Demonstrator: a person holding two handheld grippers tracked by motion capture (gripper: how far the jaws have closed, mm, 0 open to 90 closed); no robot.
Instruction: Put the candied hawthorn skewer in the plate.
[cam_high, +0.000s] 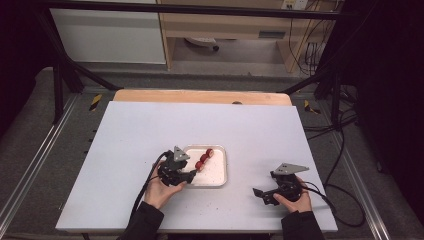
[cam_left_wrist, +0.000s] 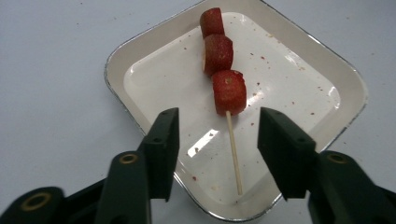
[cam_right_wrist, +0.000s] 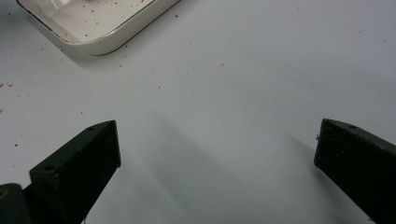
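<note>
While the left gripper (cam_left_wrist: 217, 135) is held released, jaws astride a thin wooden skewer (cam_left_wrist: 233, 151), three red, rough cylindrical chunks (cam_left_wrist: 229, 91) are seen lying in the glossy square tray (cam_left_wrist: 327, 60); the right gripper (cam_right_wrist: 217, 154) is spread wide over matte table (cam_right_wrist: 233, 70).

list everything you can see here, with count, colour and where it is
skewer: 1, pale wood, lying in the tray, bare end between the left gripper's open jaws, untouched
red food pieces: 3, red, threaded on the skewer
tray: 1, white, near the table's front middle
crumbs: many, reddish, scattered in the tray
table: 1, white top
left gripper: 1, black, open, at the tray's edge
right gripper: 1, black, open, over bare table right of the tray
</note>
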